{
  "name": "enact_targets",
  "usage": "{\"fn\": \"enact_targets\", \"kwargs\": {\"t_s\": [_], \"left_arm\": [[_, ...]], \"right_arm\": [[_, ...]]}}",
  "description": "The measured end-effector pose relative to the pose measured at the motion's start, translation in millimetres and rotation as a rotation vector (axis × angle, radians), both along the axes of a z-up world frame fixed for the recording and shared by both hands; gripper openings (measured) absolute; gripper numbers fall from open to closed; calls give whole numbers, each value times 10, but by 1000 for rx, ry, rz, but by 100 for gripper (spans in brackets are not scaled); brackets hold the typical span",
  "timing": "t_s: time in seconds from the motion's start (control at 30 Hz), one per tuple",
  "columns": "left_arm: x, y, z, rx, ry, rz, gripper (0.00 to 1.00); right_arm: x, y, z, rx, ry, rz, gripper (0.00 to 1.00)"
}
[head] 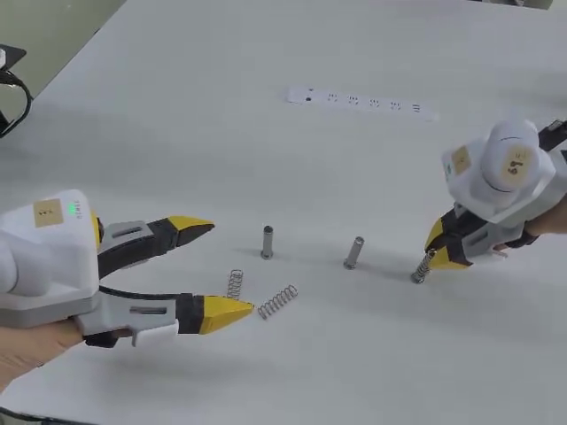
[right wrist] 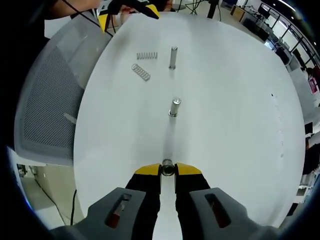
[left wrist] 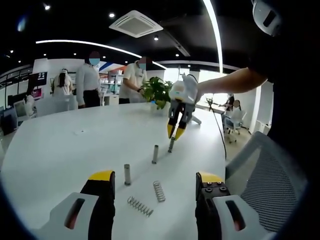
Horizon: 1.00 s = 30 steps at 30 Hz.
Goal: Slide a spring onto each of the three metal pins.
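Three short metal pins stand in a row on the white table (head: 177, 133): the left pin (head: 267, 242), the middle pin (head: 354, 251) and the right pin (head: 422, 268), which has a spring around it. My right gripper (head: 438, 252) is shut on that spring at the pin's top (right wrist: 168, 168). Two loose springs (head: 234, 283) (head: 277, 301) lie flat in front of the left pin. My left gripper (head: 213, 268) hovers open just left of them, nothing between its fingers (left wrist: 102, 176). From the left gripper view the springs (left wrist: 159, 191) (left wrist: 139, 205) lie just ahead.
A white power strip (head: 361, 101) lies at the far side of the table. A grey mesh chair (right wrist: 50, 100) stands by the table edge. Several people stand far off beyond the table (left wrist: 87, 80).
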<state>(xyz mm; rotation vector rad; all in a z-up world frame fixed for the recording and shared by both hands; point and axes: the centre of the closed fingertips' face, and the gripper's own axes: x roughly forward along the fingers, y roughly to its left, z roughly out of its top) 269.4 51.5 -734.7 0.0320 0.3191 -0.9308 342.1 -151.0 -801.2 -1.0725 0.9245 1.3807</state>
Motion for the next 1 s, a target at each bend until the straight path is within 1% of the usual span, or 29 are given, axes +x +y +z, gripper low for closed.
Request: {"fn": "enact_targets", "kwargs": {"t_s": [0.2, 0.53, 0.77, 0.9, 0.93, 1.0], "left_arm": [[1, 4, -2, 0, 0, 1, 60], [-13, 10, -17, 1, 7, -3, 59], [-12, -5, -26, 1, 9, -6, 59], [-13, -8, -31, 0, 12, -9, 59], [-19, -11, -32, -2, 15, -11, 59], [-21, -5, -34, 1, 11, -10, 59]], "right_arm": [[-4, 3, -51, -4, -4, 7, 8], [-6, 4, -118, -4, 0, -3, 8], [9, 9, -110, 9, -1, -13, 8], [28, -7, -110, 0, -11, -9, 8], [27, -2, -108, 4, -11, -8, 8], [22, -7, -111, 4, -3, -19, 8]]}}
